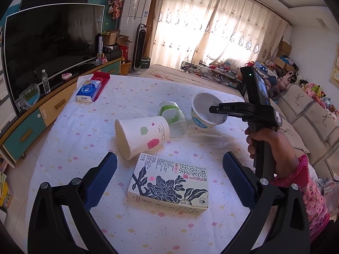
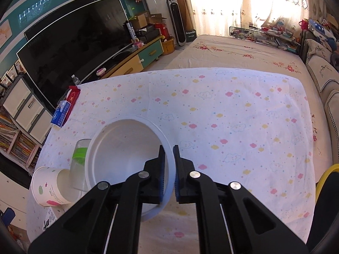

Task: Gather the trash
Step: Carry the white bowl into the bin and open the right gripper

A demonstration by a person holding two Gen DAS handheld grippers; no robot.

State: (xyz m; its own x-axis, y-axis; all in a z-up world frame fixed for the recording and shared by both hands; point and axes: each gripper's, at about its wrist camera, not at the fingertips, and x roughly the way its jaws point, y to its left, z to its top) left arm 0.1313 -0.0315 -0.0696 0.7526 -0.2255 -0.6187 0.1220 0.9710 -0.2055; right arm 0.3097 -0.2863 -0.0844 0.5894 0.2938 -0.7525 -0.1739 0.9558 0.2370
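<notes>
My right gripper (image 2: pixel 168 165) is shut on the rim of a white paper bowl (image 2: pixel 125 158) and holds it tilted just above the table; the bowl also shows in the left wrist view (image 1: pixel 206 111). My left gripper (image 1: pixel 169 175) is open and empty, its jaws on either side of a flat drink carton with a blue flower print (image 1: pixel 169 185). A white paper cup with fruit prints (image 1: pixel 142 136) lies on its side. A clear plastic cup with a green band (image 1: pixel 172 118) lies next to it.
The table carries a white cloth with pastel clouds (image 2: pixel 233 116). A blue tissue pack (image 1: pixel 88 91) and a red box (image 1: pixel 101 80) lie at its far left corner. A TV (image 1: pixel 48 48) on a cabinet stands left, a sofa (image 1: pixel 307 114) right.
</notes>
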